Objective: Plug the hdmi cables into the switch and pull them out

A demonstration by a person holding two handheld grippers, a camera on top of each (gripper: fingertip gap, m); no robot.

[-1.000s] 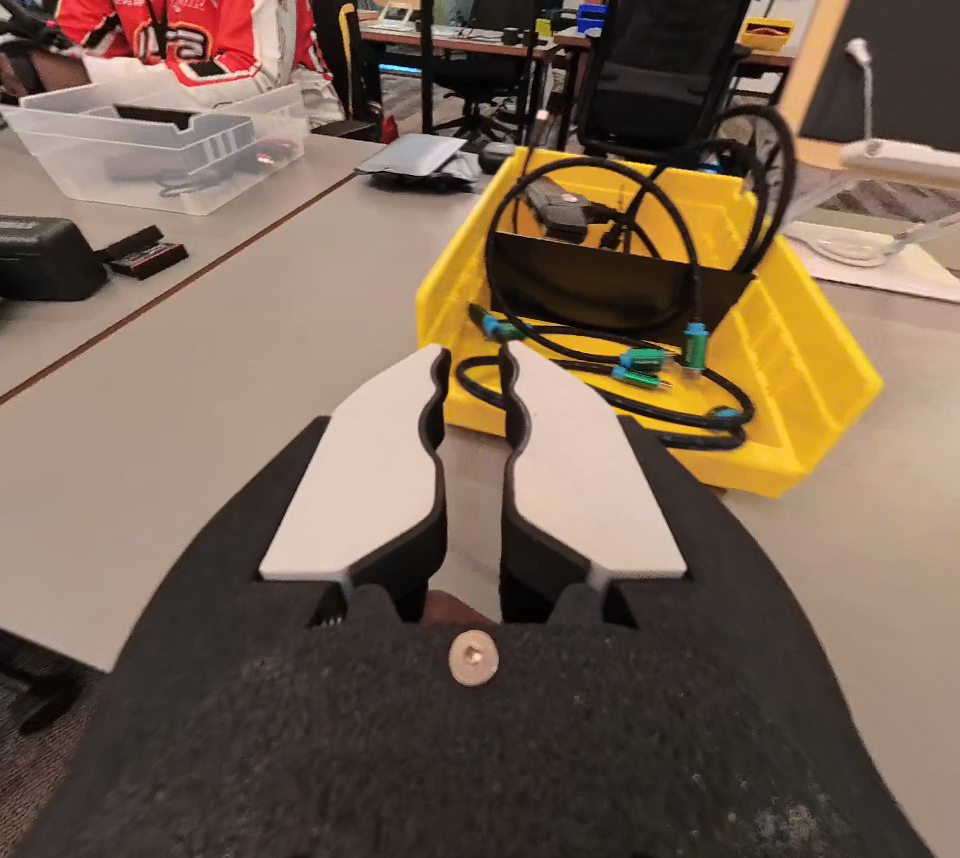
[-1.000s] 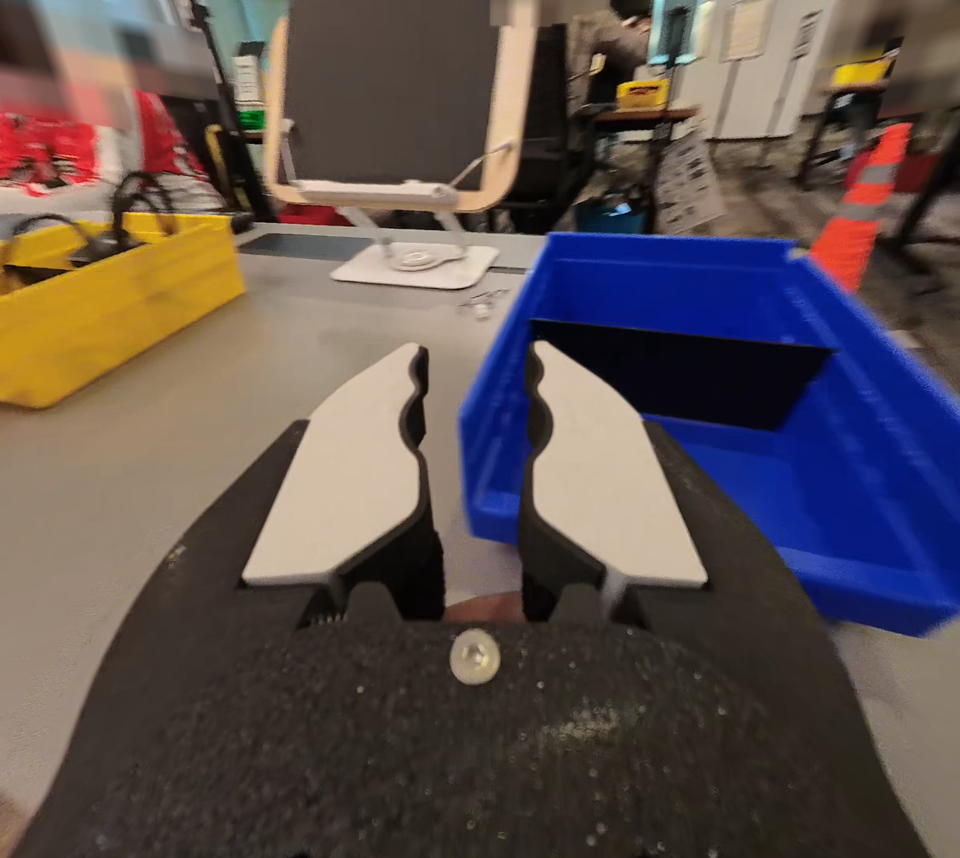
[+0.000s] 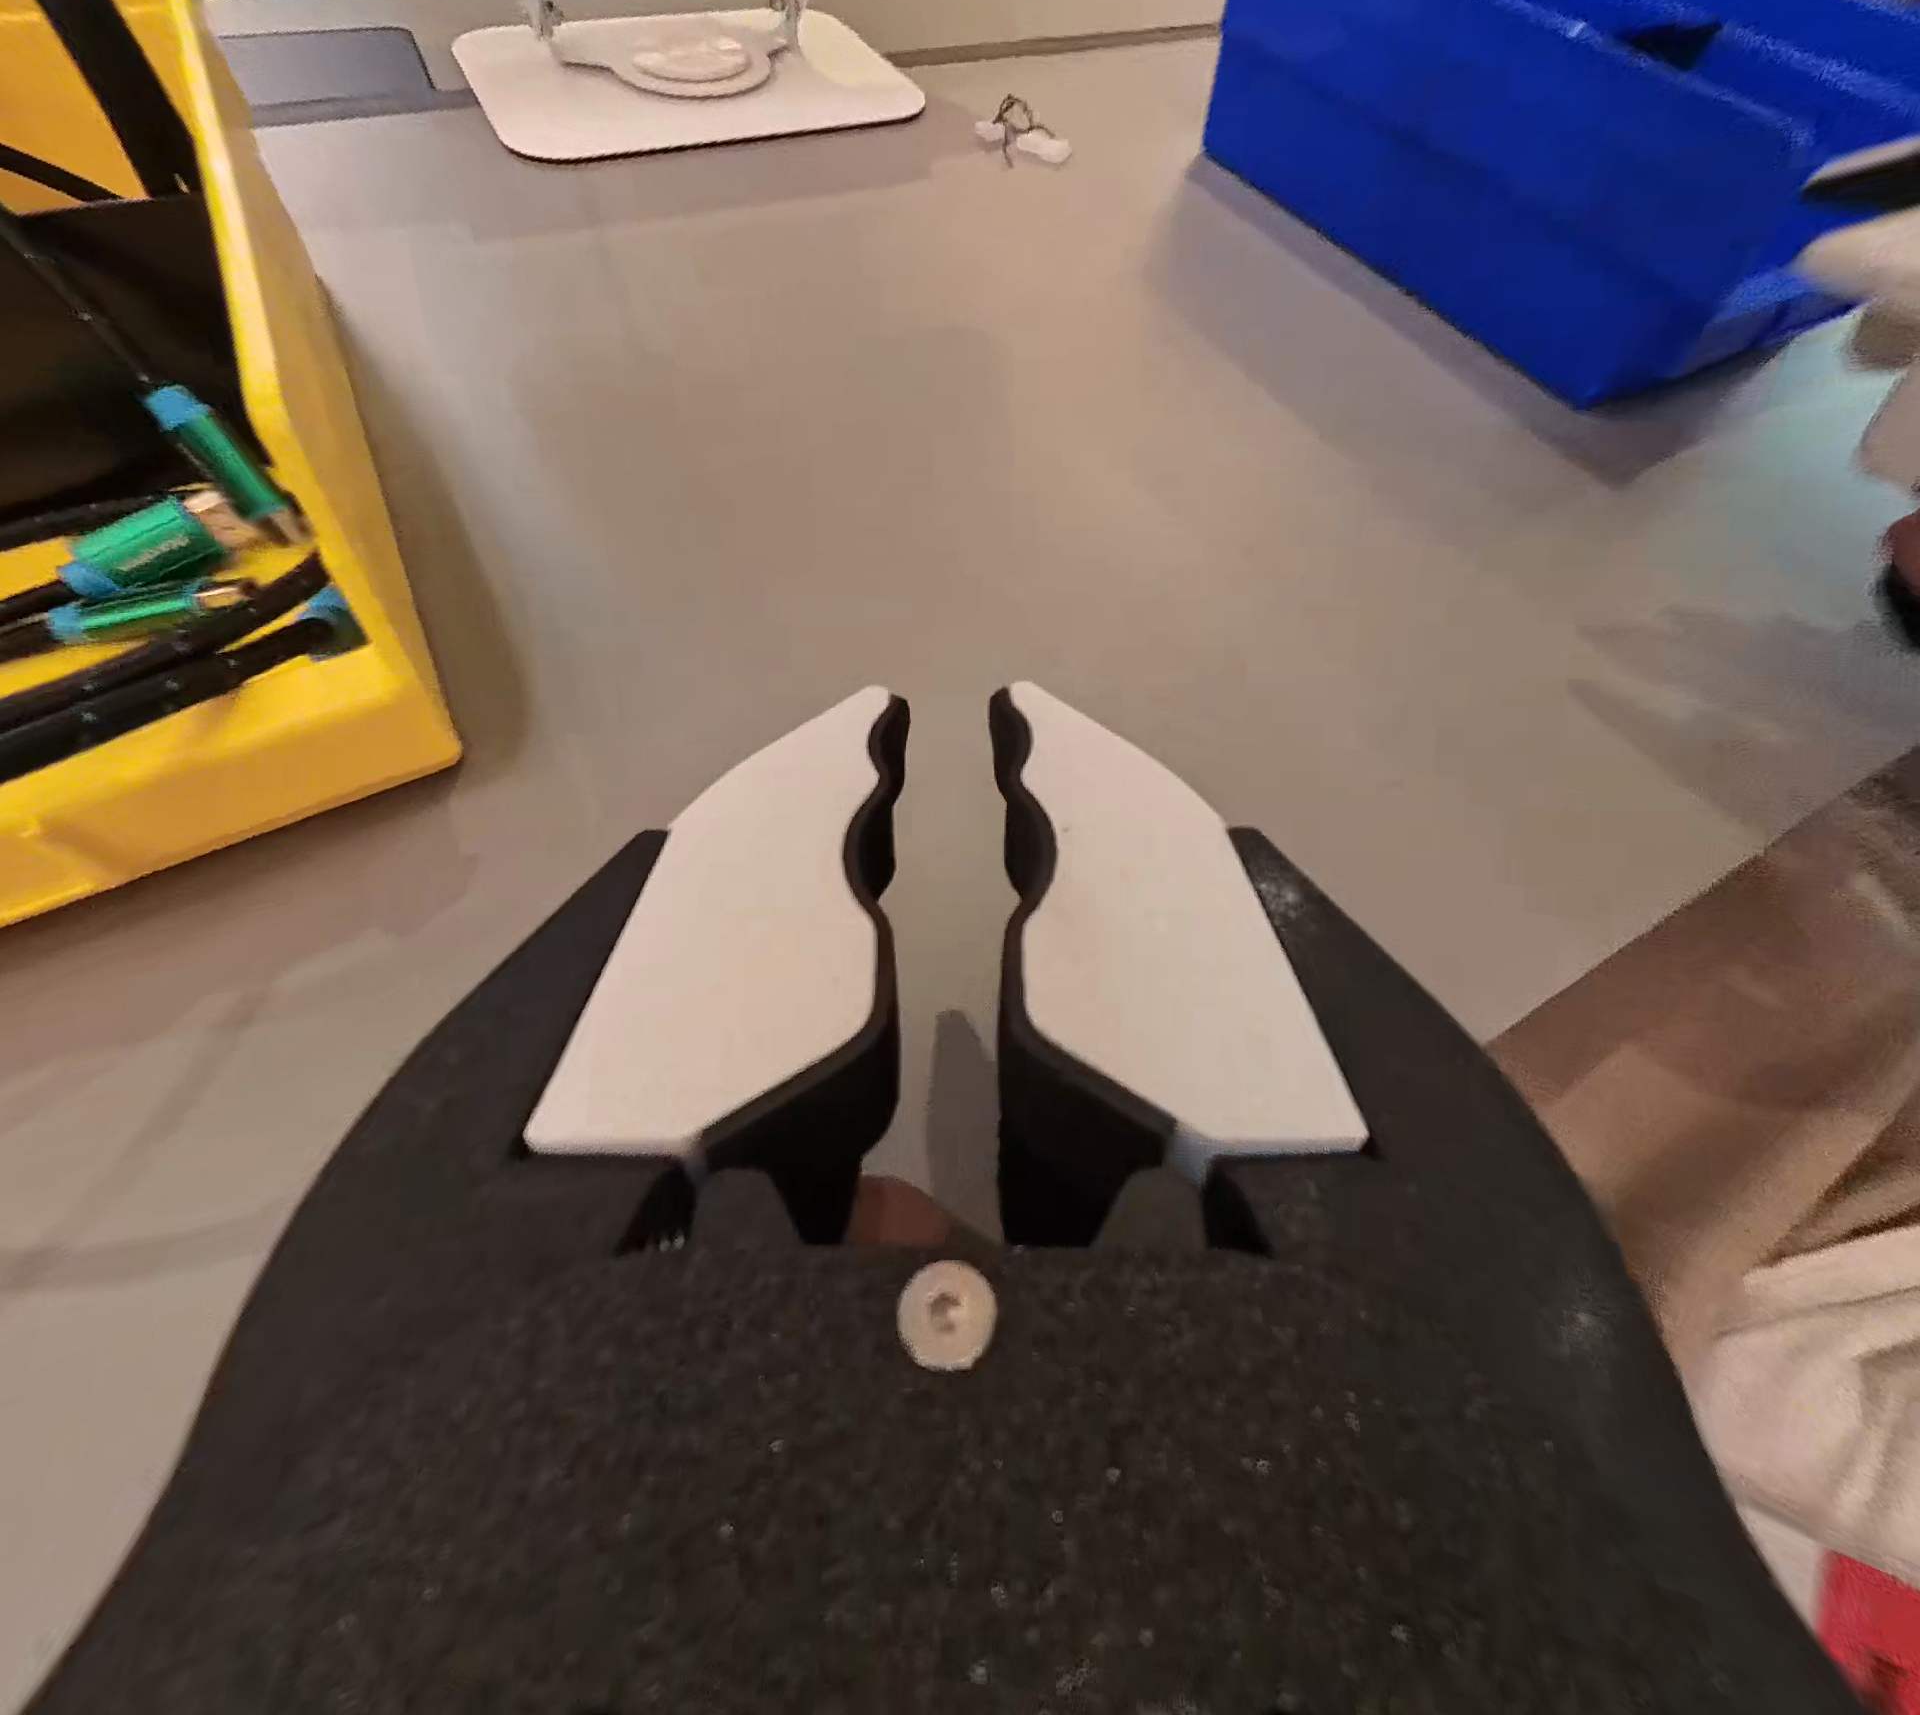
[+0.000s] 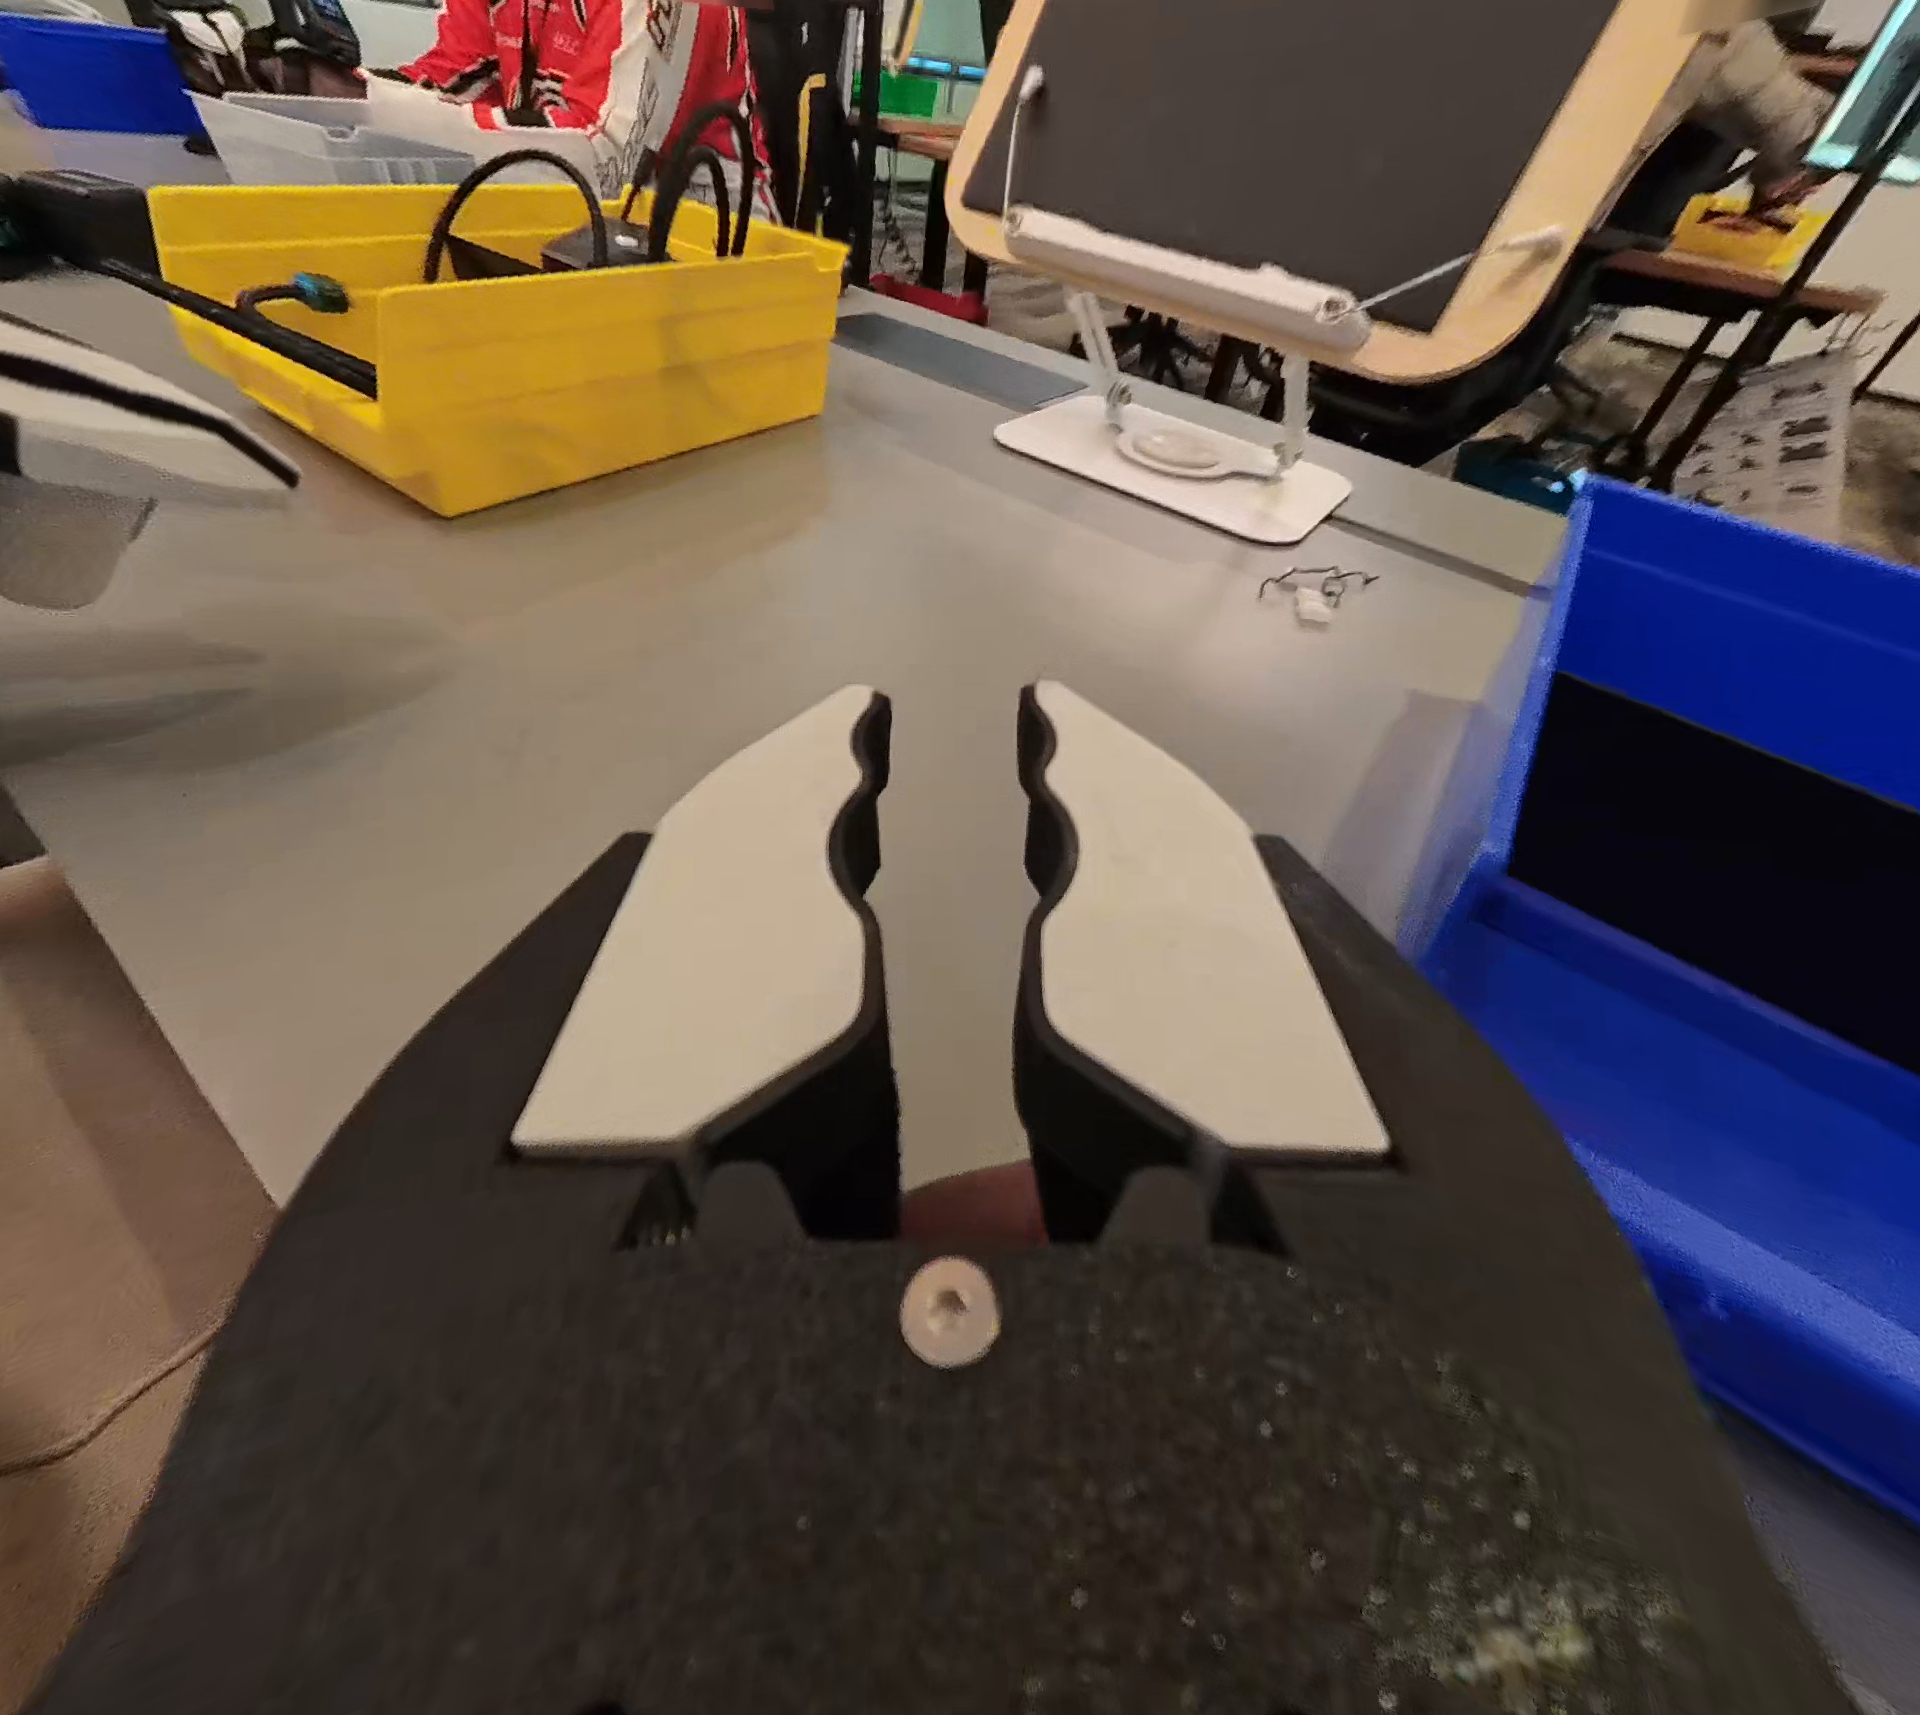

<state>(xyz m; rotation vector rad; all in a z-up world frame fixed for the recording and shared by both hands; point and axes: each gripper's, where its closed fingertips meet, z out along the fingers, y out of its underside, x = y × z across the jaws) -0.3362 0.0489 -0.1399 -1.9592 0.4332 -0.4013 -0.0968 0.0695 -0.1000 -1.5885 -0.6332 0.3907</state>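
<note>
The yellow bin (image 3: 312, 730) holds black HDMI cables with green plugs (image 3: 145, 548) at the left edge of the left wrist view. In the right wrist view the yellow bin (image 4: 582, 377) stands far left, with cable loops (image 4: 520, 179) and the small black switch (image 4: 592, 244) inside. My left gripper (image 3: 948, 709) is open and empty over bare table, to the right of the yellow bin. My right gripper (image 4: 954, 709) is open and empty over the table, left of the blue bin (image 4: 1714, 1094). The switch is hidden in the left wrist view.
The blue bin (image 3: 1507, 138) stands at the far right. A white stand base (image 3: 686, 76) holding a dark board (image 4: 1299, 55) is at the back, with a small clip (image 3: 1023, 133) beside it. A person in red (image 4: 582, 55) sits beyond. A sleeve (image 3: 1766, 1198) shows at right.
My left gripper has swung right, away from the yellow bin toward the table's middle. My right gripper has swung left, away from the blue bin. Both jaws stay as they were.
</note>
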